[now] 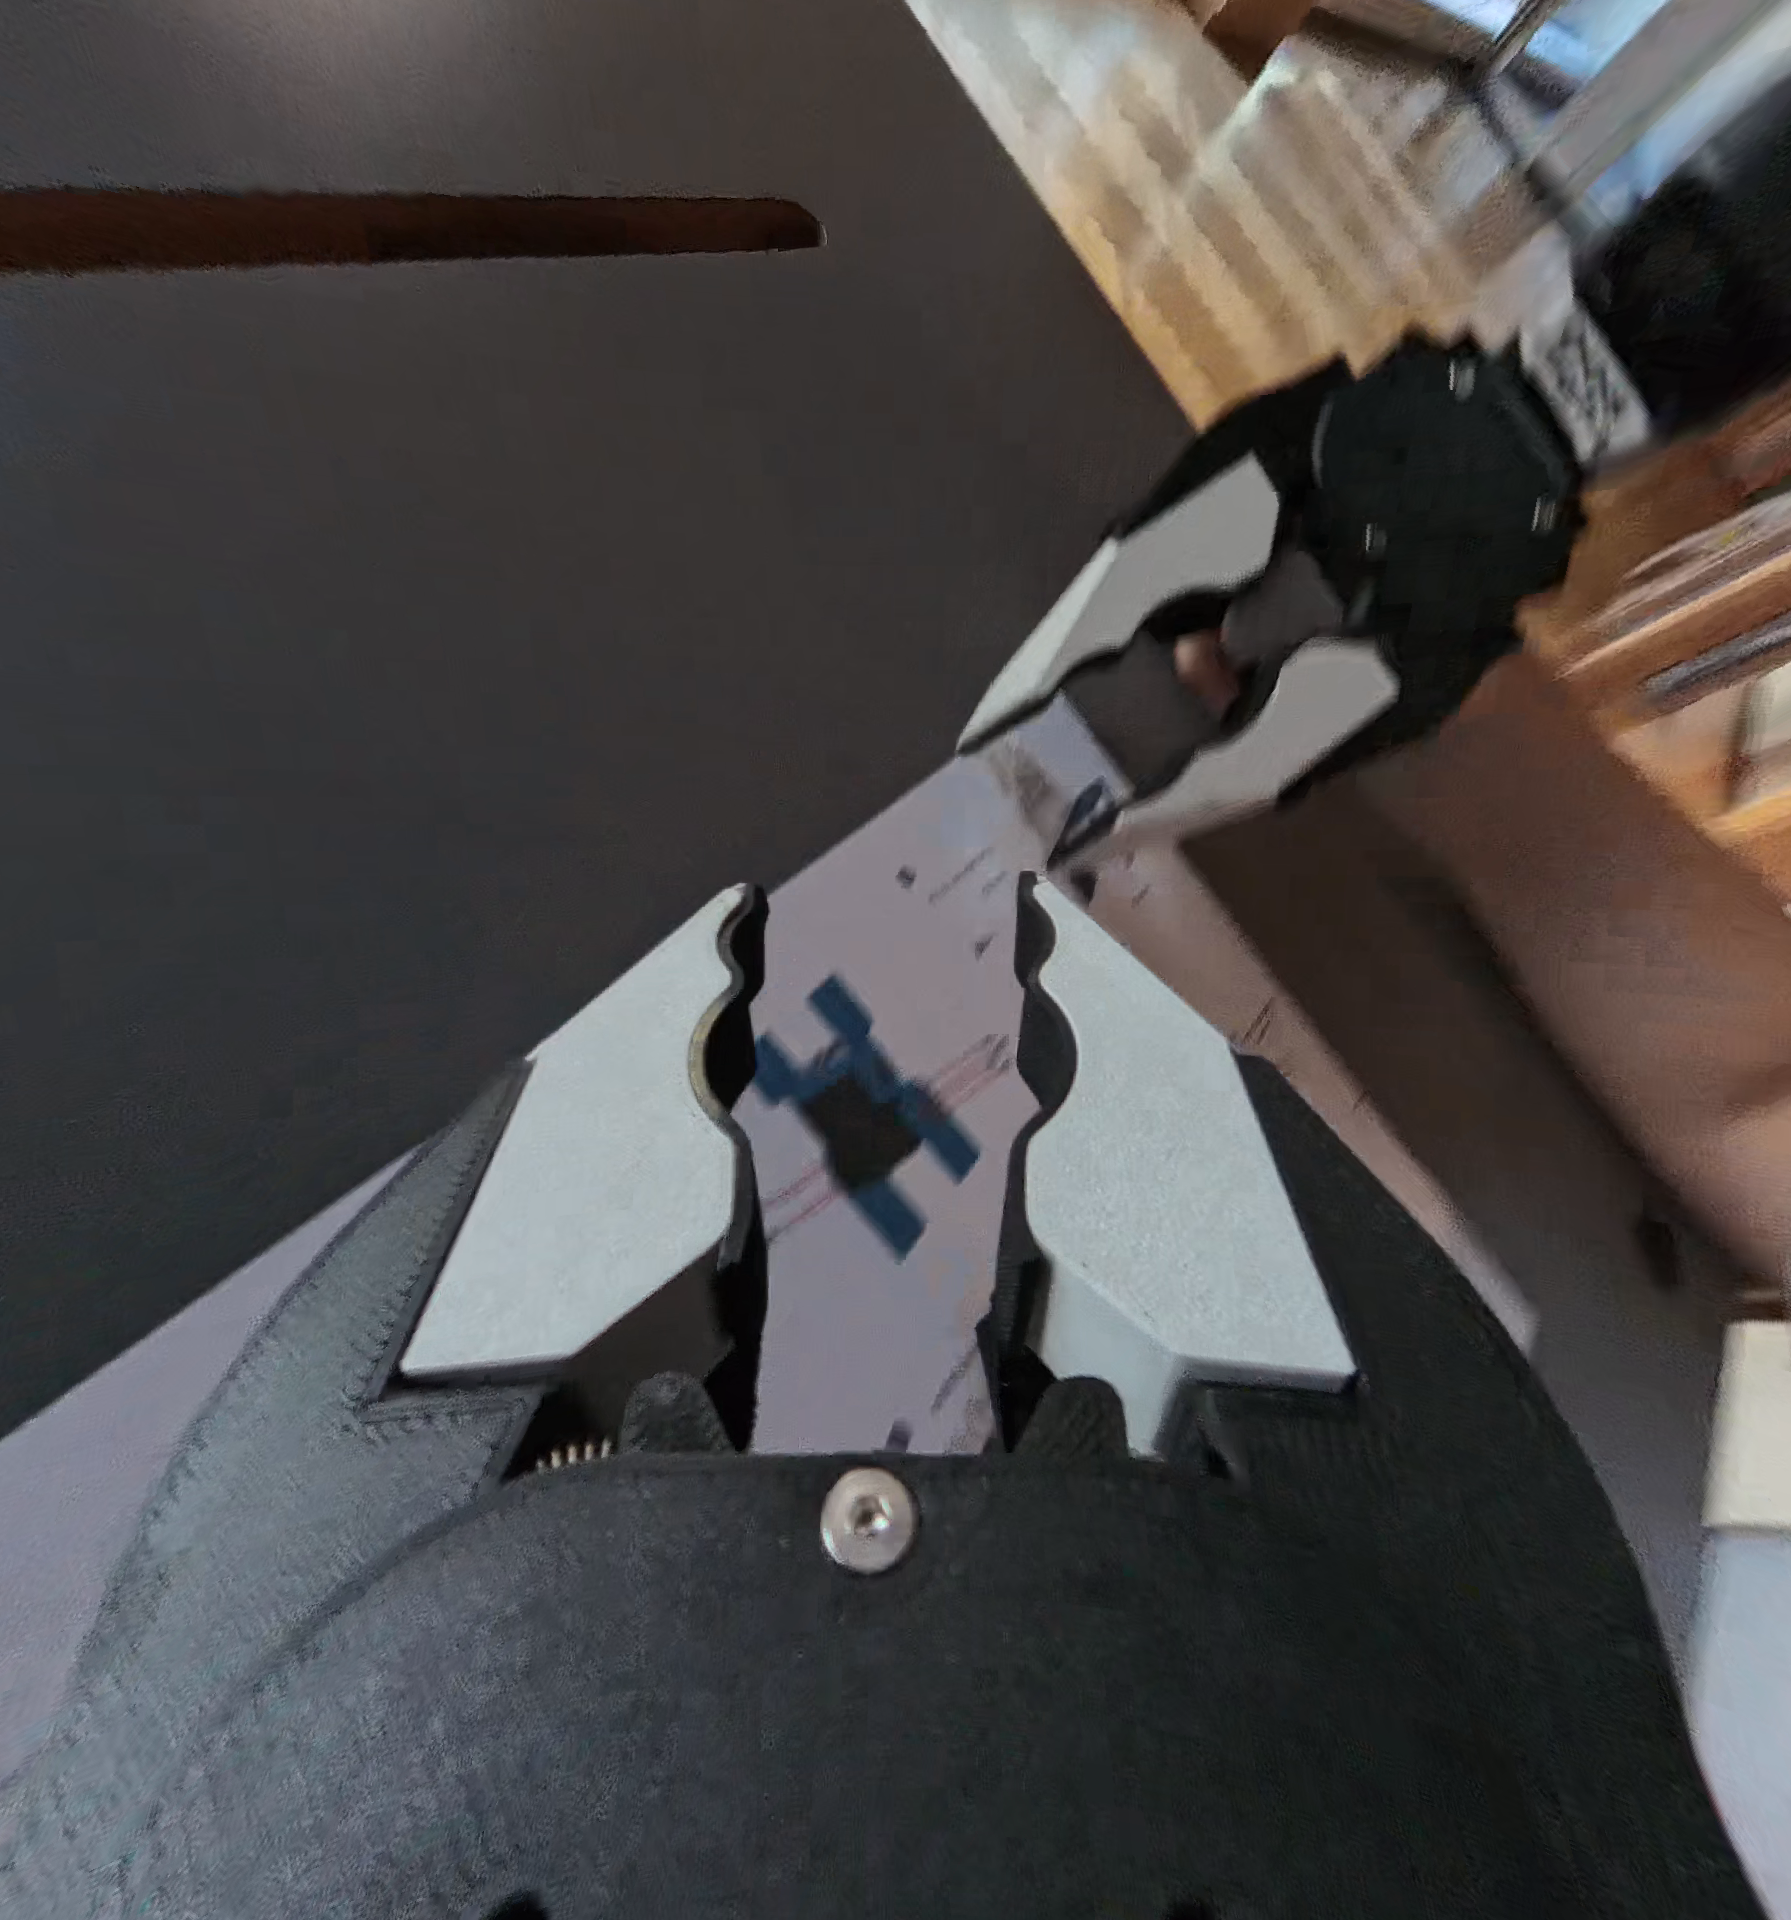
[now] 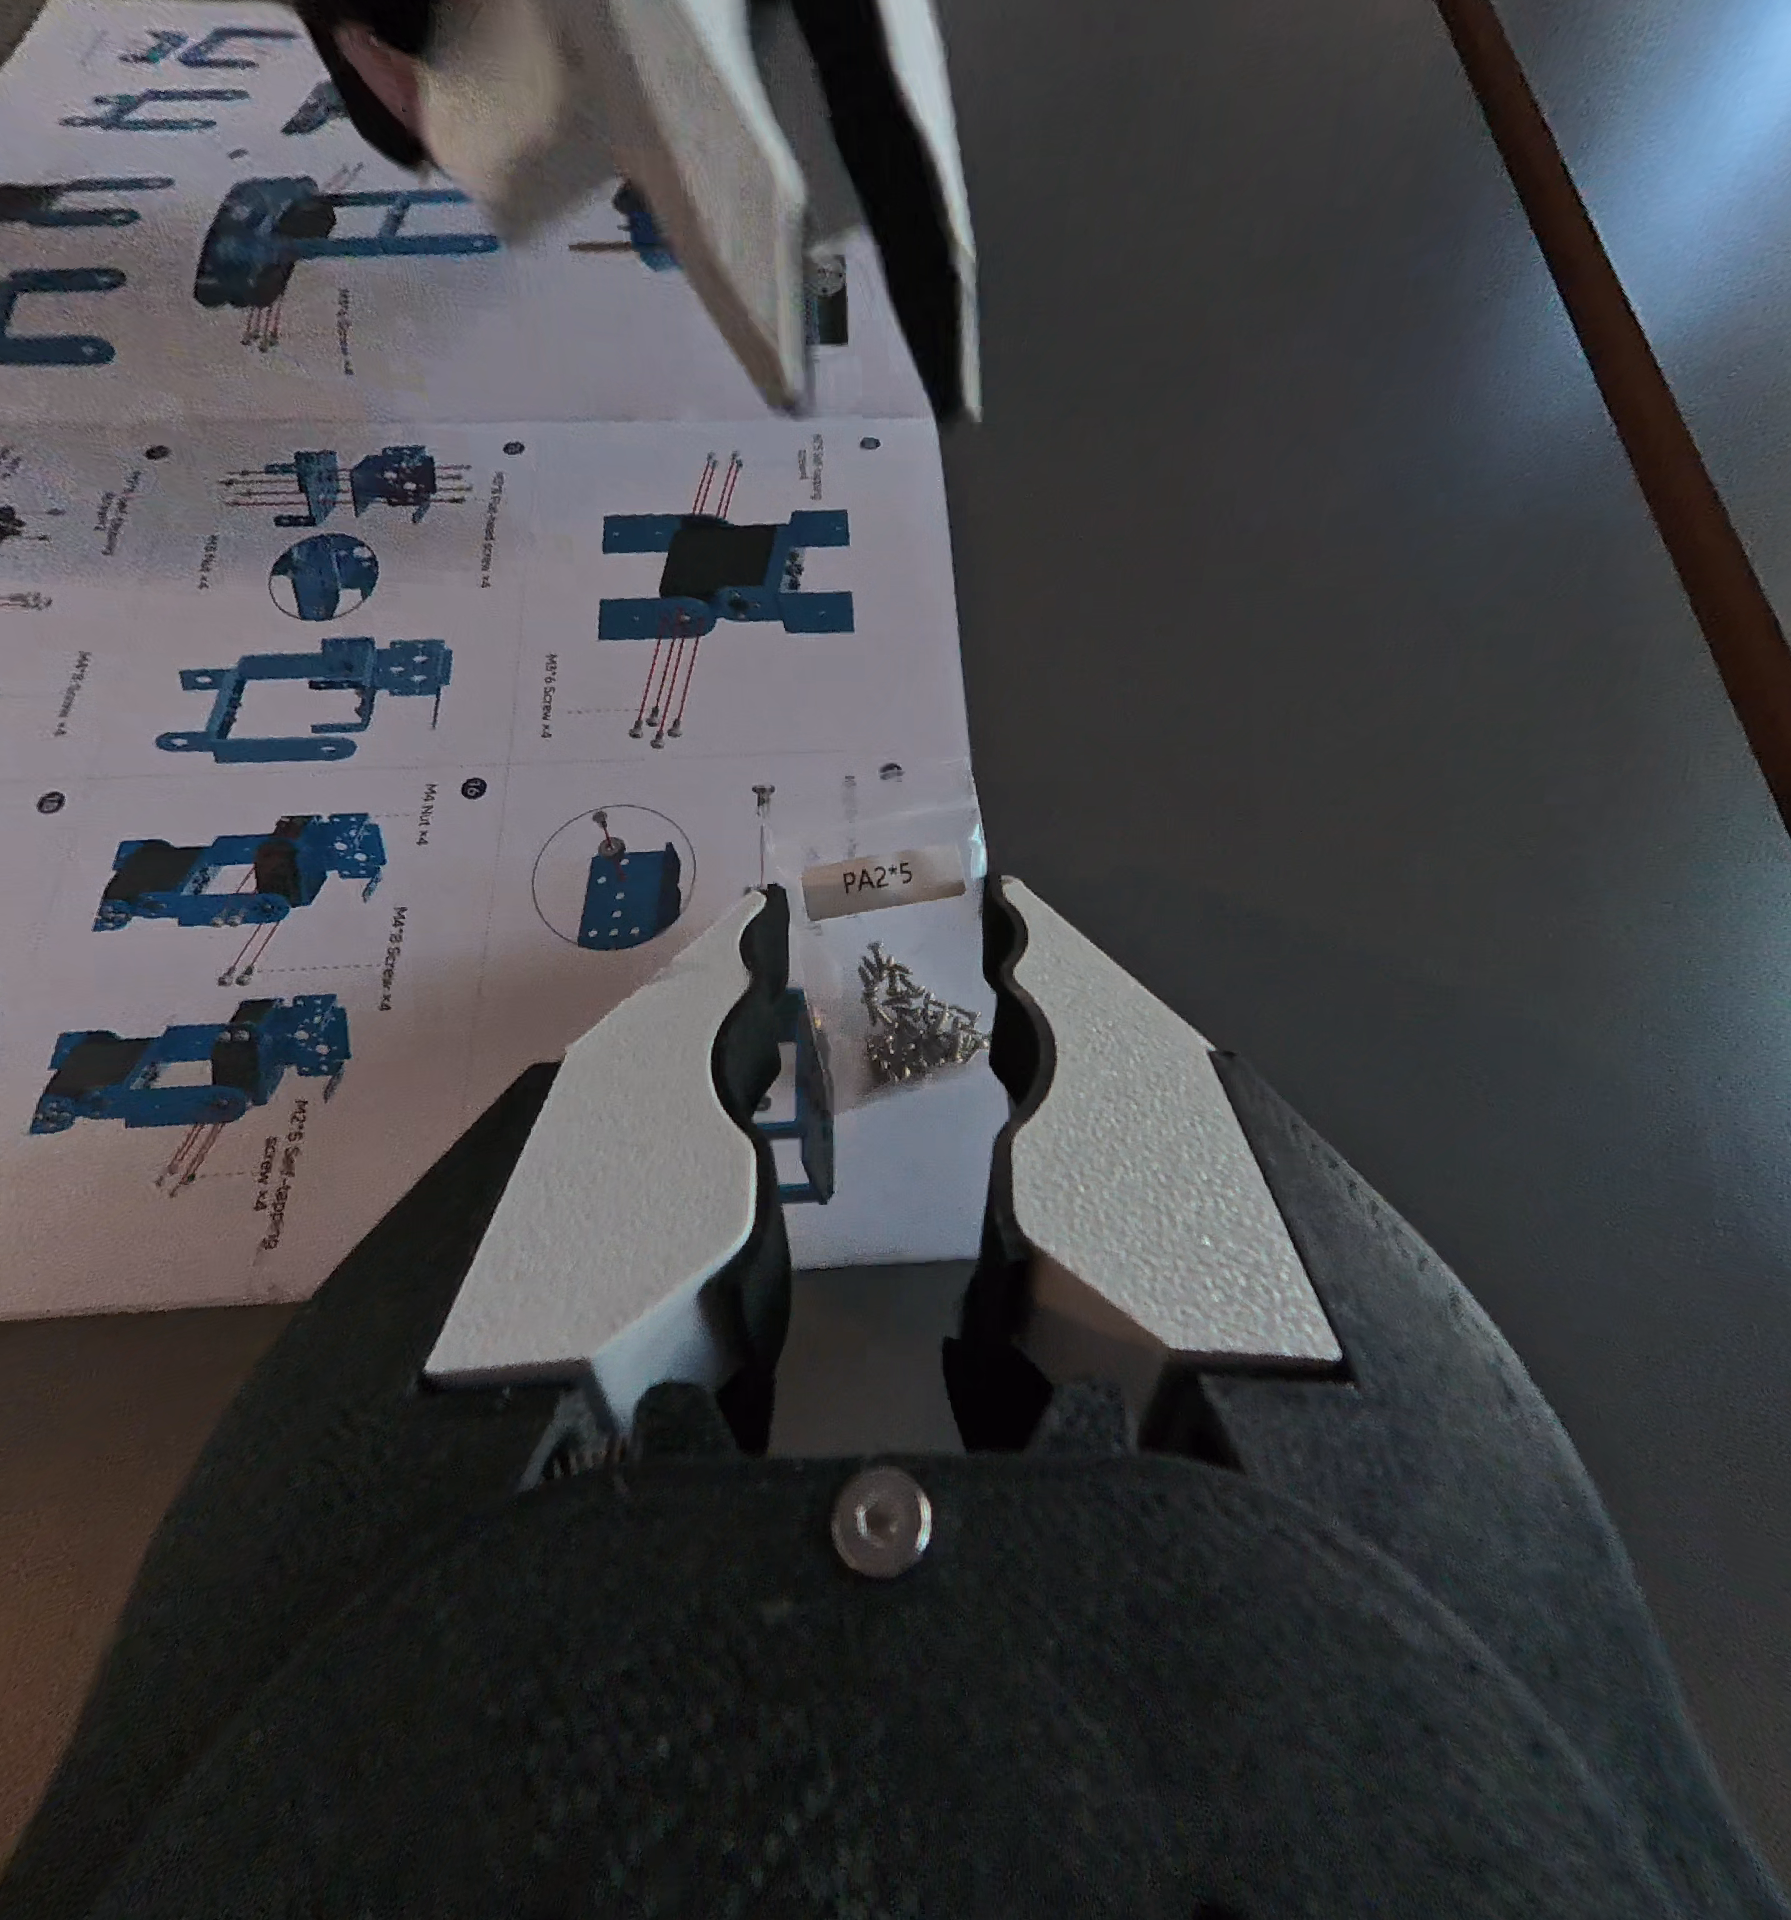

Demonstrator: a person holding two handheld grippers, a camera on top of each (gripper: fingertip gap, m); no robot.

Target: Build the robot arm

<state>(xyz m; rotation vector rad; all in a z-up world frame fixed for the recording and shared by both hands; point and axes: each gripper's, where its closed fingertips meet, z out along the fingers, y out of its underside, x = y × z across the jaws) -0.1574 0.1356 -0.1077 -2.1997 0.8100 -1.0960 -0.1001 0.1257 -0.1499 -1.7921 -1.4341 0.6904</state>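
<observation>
Right now both of my tools hang over a big printed instruction sheet [image 2: 434, 665] spread flat on the dark table [image 2: 1338, 727]. My right gripper [image 2: 880, 894] has its jaws moderately apart and holds nothing. Between its tips lies a small clear bag of screws [image 2: 906, 997] with a white label, resting on the sheet at its right edge, close to the near right corner. The bag sits flat, which probably explains why I come at it low and nose-first. I cannot tell whether the tips touch the bag or only hover over it.

My left gripper [image 1: 891, 894] is also parted to a middling width and empty, held above the sheet over a blue and black drawing of a bracket [image 1: 865, 1117].

Only the right wrist view shows the bag and the many drawings on the page; there the left gripper appears just as a blurred shape at the top. Only the left wrist view, smeared by motion, shows the room beyond the table: wooden shelves [image 1: 1722, 644] and the right gripper seen from the front, jaws apart. A dark wooden strip [image 1: 371, 229] runs across the table's far side.
</observation>
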